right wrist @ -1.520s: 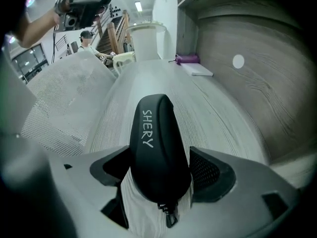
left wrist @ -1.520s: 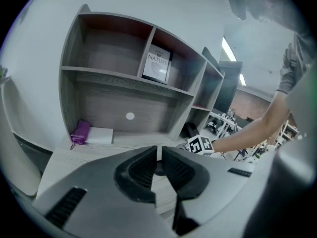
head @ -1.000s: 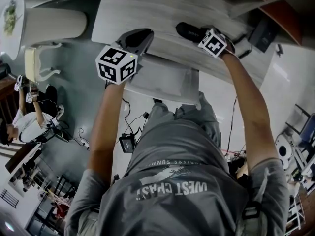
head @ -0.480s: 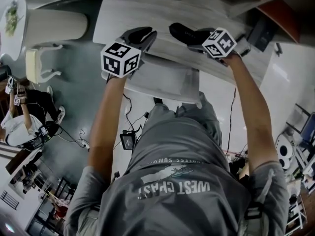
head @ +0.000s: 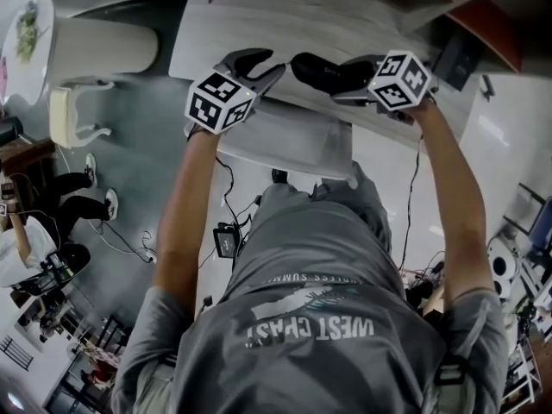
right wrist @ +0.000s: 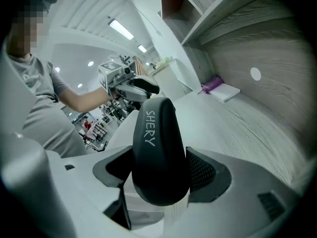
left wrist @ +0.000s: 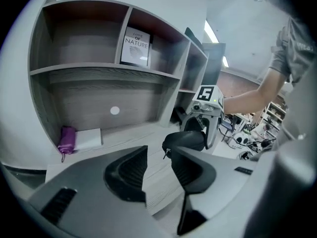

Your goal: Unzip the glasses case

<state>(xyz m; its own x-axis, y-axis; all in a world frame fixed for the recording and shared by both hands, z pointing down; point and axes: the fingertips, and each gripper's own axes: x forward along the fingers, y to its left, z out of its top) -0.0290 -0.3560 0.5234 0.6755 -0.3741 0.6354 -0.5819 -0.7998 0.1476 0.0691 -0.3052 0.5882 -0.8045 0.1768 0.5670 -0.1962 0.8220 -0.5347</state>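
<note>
We look down from the head view at a person's two bare arms stretched out over a pale wood-grain desk [head: 259,20] in the upper half of the frame. Each hand holds a gripper topped by a cube with black-and-white square markers.

The right gripper [head: 349,78], at upper right, is clamped on a black glasses case [head: 319,69]. The case juts out toward the centre of the frame, over the desk. In the right gripper view the case fills the middle, standing up between the two jaws, whose dark pads press on its sides. White letters on its shell read "SHERY".

The left gripper [head: 261,65], at upper left, faces the free end of the case. Its jaws have just been opening and now stand apart, with nothing between them. In the left gripper view the rounded end of the case sits just beyond the tip of the right-hand jaw, and a small zipper pull [left wrist: 165,155] hangs from that end, near the jaw tip.

Behind, at upper left of that view, stands a grey shelf unit [left wrist: 79,71] with a book [left wrist: 136,46] in one compartment. A purple pouch [left wrist: 67,139] lies at left beside a white pad [left wrist: 89,139].
</note>
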